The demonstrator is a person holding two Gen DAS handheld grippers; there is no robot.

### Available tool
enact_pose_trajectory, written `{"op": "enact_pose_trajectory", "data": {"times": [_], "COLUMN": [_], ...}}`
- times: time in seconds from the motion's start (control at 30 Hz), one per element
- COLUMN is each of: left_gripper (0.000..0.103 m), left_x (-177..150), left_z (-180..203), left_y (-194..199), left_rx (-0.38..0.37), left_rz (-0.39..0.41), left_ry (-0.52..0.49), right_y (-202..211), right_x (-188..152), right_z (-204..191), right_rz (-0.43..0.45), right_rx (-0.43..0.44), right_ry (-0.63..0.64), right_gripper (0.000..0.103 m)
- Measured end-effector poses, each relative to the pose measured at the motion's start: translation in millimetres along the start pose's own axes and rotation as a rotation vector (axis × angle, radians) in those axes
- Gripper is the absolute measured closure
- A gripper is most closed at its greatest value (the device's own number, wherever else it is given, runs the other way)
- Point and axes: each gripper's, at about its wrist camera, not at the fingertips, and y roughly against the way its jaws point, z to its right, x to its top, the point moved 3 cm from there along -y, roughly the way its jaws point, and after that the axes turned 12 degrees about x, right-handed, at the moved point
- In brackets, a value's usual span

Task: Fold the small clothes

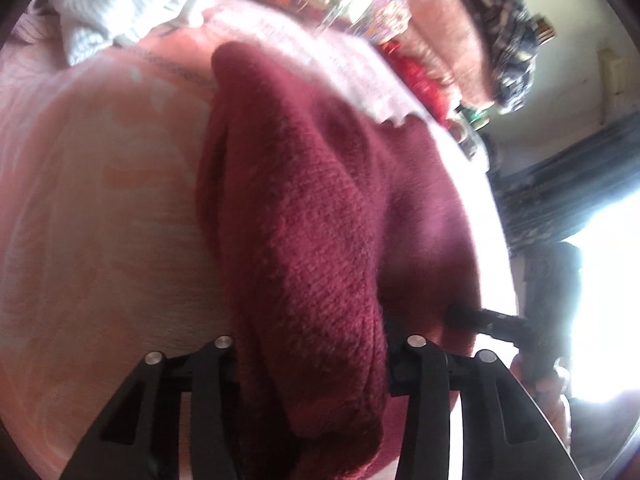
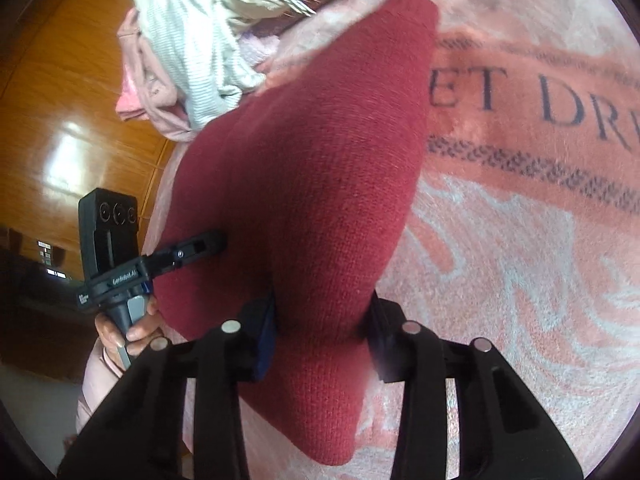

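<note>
A maroon knitted garment (image 1: 304, 208) lies bunched on a pink blanket (image 1: 100, 200). In the left wrist view a thick fold of it fills the gap between the black fingers of my left gripper (image 1: 316, 360), which is shut on it. The right wrist view shows the same garment (image 2: 312, 152) running up from my right gripper (image 2: 324, 328), whose pads pinch its lower part. There my left gripper (image 2: 200, 246) grips the garment's left edge, with a hand (image 2: 132, 328) on its handle. My right gripper (image 1: 468, 314) meets the garment's right edge in the left wrist view.
A heap of white striped and pink clothes (image 2: 200, 40) sits at the blanket's far left edge. Dark letters (image 2: 560, 100) cross the blanket (image 2: 520, 260). Glossy wooden panels (image 2: 60, 120) stand to the left. Patterned fabrics (image 1: 512, 40) are piled at the far side.
</note>
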Motion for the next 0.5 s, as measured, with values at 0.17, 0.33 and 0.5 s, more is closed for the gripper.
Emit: {"op": "enact_pose_trajectory", "data": {"times": [0.17, 0.33, 0.5], "left_gripper": [0.062, 0.062, 0.062], "left_x": [-12.4, -37.2, -69.4], "left_z": [21.4, 70.2, 138.9], "left_y": [21.9, 25.7, 9.9], "left_rx": [-0.058, -0.053, -0.057], "left_rz": [0.052, 0.035, -0.011], "left_ry": [-0.012, -0.049, -0.108], "right_y": [28.2, 79.0, 139.7], "right_x": [-10.5, -39.2, -80.4], "right_z": [-22.2, -26.5, -11.0], "right_rz": [-0.006, -0.026, -0.027], "right_rx": [-0.031, -0.119, -0.182], "right_ry": [0.085, 0.133, 0.102], "right_gripper": [0.068, 0.068, 0.068]}}
